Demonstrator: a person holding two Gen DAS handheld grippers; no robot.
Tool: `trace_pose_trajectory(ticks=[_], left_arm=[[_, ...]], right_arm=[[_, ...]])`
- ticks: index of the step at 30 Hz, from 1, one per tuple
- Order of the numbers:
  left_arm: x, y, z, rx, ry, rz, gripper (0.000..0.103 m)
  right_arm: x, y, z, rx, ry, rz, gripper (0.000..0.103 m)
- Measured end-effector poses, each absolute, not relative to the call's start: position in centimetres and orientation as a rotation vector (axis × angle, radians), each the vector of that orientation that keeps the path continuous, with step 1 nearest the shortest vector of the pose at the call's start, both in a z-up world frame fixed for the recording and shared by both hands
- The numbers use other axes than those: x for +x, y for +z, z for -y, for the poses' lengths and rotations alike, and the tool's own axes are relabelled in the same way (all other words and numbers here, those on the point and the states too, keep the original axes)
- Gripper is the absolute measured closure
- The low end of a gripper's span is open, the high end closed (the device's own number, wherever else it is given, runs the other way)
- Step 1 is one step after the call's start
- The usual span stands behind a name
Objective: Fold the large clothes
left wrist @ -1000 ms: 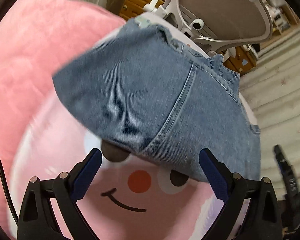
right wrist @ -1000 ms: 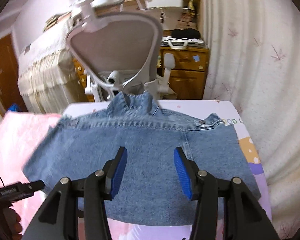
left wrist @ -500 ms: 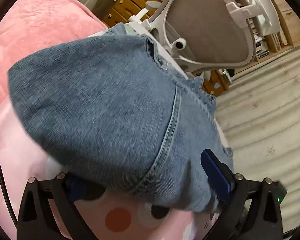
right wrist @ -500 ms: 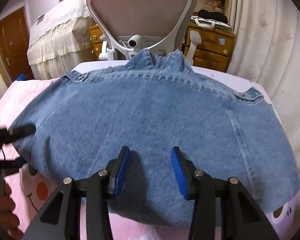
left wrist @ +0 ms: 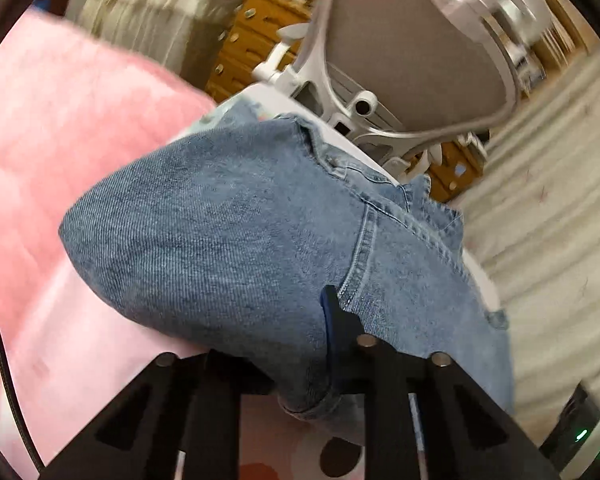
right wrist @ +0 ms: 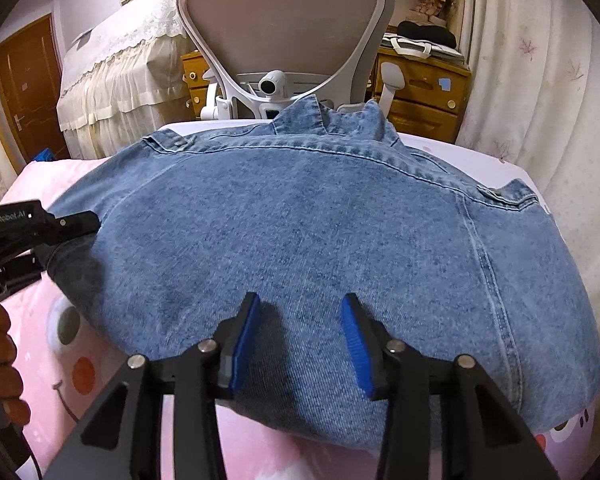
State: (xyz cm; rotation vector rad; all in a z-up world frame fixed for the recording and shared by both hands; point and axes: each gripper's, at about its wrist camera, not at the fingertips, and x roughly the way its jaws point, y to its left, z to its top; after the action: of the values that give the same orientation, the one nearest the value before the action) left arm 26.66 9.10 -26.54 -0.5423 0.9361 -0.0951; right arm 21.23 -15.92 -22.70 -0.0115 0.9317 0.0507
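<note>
A blue denim jacket [right wrist: 300, 216] lies spread on a pink cartoon-print cover, collar toward the far side; it also shows in the left wrist view [left wrist: 240, 232]. My left gripper [left wrist: 300, 356] is shut on the jacket's near left edge, cloth bunched between the fingers; it shows in the right wrist view [right wrist: 60, 228] at the jacket's left side. My right gripper [right wrist: 300, 336] is open, its blue pads [right wrist: 356, 340] resting over the jacket's near hem with denim between them.
A grey mesh office chair [right wrist: 288, 36] stands just behind the surface. A pink plush blanket [left wrist: 60, 128] lies to the left. Wooden drawers [right wrist: 420, 92] and a pale curtain [right wrist: 540, 80] stand behind and right. A lace-covered piece of furniture [right wrist: 120, 72] is at back left.
My left gripper moved onto the jacket's left edge and closed on it. My right gripper moved forward over the near hem and stayed open.
</note>
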Motion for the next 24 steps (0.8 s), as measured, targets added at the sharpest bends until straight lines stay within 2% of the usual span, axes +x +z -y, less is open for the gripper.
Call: trace_pose_trajectory(ticks=[1,3,9,14,24], left_arm=[[26.8,-25.9,-8.6,-0.498,-0.099,-0.93,0.091],[26.6,-24.5,-7.6,-0.422,-0.11,-0.903,0.092],[25.3,-20.6,-4.8,-0.279,-0.151,-0.791,0.092],[24.1,-17.8,-1.9,-0.152,-0.21,-0.698,0.092],[21.0,-13.9,10.1,0.198,-0.398,-0.506,0.092]], right_arm=[[21.4,-22.5,16.0,-0.007,0.047,-0.932,0.084],[21.7,-22.2,16.1,-0.003,0.029,-0.926,0.085],[23.3,-23.3,14.9,-0.041,0.061,-0.958,0.098],[23.0,-24.3,14.4,-0.106,0.083,-0.913,0.1],[23.1,-23.5,20.9,0.251,0.262,-0.998,0.102]])
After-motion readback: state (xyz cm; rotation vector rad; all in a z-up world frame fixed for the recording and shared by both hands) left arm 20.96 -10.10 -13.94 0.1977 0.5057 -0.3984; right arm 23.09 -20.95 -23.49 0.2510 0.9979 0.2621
